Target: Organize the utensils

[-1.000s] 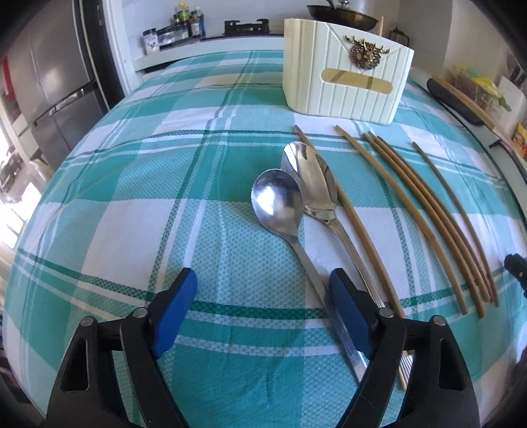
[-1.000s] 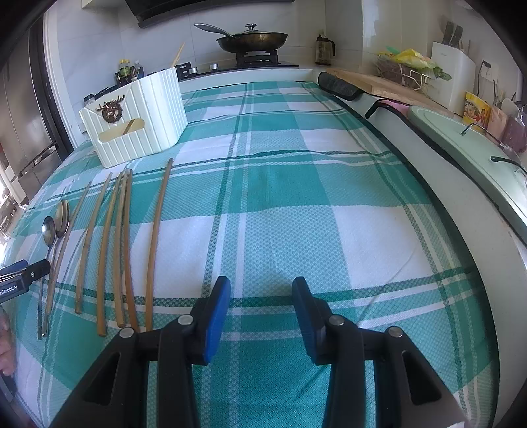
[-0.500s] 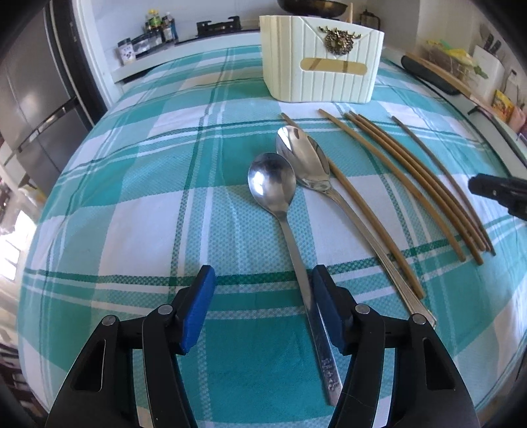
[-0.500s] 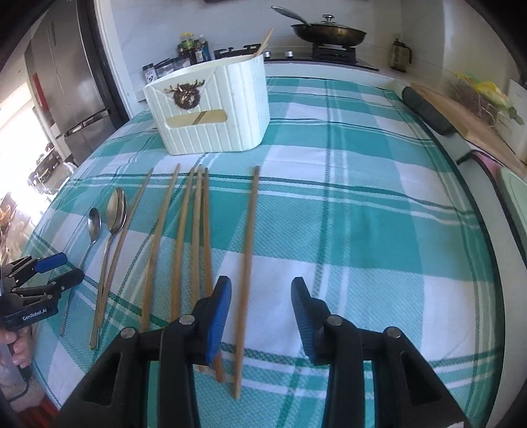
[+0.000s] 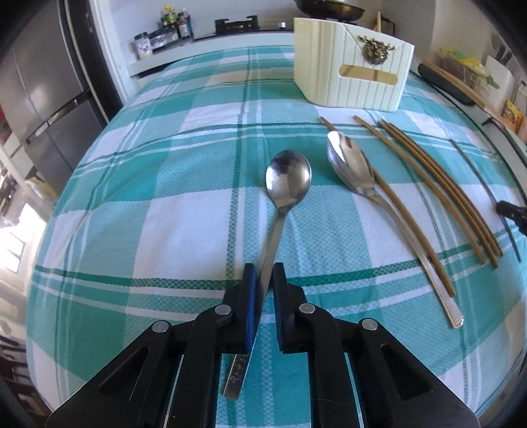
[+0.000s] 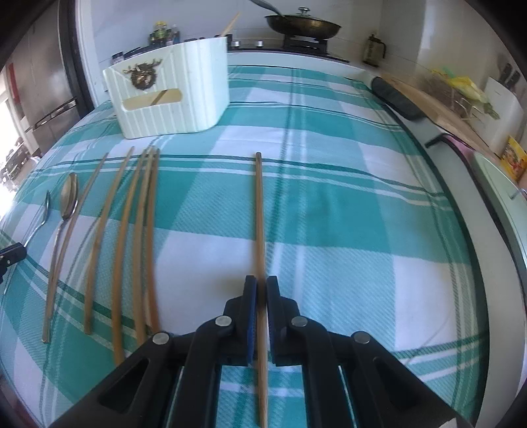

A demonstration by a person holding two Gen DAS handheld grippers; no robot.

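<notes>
The left gripper (image 5: 263,280) pinches a steel spoon (image 5: 286,191) by its handle over the checked counter (image 5: 164,204); the right gripper (image 6: 261,293) clamps a lone wooden chopstick (image 6: 259,214) near the cream utensil holder (image 6: 184,98).

Two shiny steel spoons (image 5: 288,179) (image 5: 350,164). Six long brown bamboo chopsticks (image 6: 260,224) (image 6: 150,210) and one cream ribbed plastic utensil holder (image 6: 171,95). Two hand-held grippers (image 5: 263,286) (image 6: 261,298).

A home kitchen; a lidded pan (image 6: 303,24) sits on a gas hob (image 6: 296,44) at the back; a steel fridge (image 5: 42,95) stands left; spice jars (image 5: 164,28) line the counter (image 5: 204,49); a sink (image 6: 500,197) lies right.
</notes>
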